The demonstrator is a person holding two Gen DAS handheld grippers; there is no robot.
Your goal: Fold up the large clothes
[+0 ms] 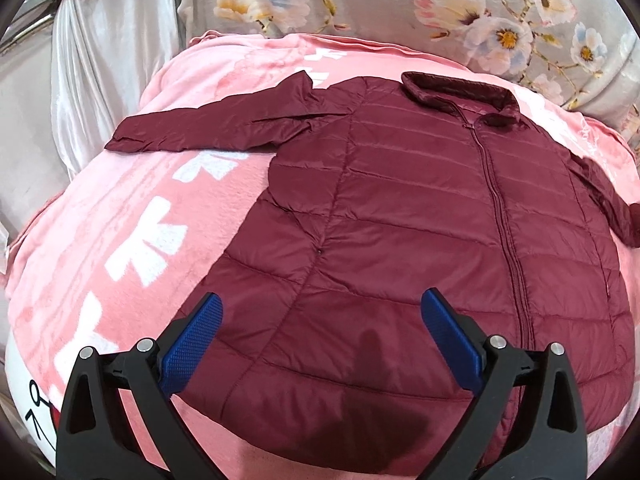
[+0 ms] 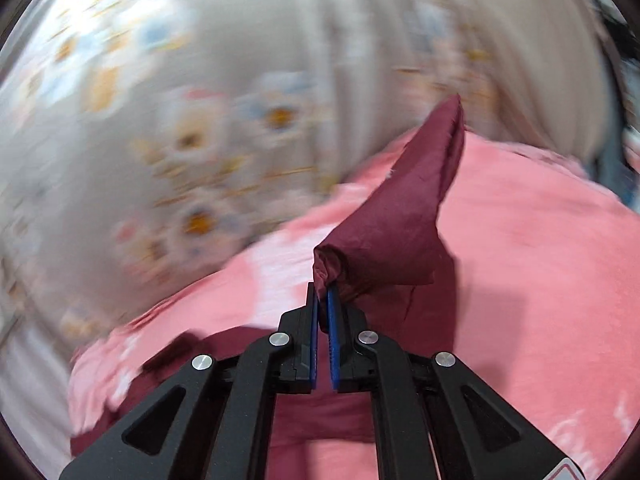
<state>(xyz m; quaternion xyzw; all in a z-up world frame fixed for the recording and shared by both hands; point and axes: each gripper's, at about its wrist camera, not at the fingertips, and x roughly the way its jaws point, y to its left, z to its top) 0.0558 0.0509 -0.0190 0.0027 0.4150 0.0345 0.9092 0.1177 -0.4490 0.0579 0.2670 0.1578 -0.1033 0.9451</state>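
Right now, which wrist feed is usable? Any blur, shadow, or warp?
Left wrist view: sharp, soft even light; the left gripper casts a dark shadow on the jacket; fisheye bows the pink blanket. Right wrist view: heavy motion blur on the floral fabric; only the right gripper and pinched sleeve stay crisp.

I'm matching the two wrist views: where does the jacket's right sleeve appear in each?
Left wrist view: the sleeve runs down the right edge of the picture, off the jacket body; the left gripper hangs open.
Right wrist view: the sleeve stands at centre, its end pinched in the right gripper.
Shared landmark: the pink blanket under the jacket.
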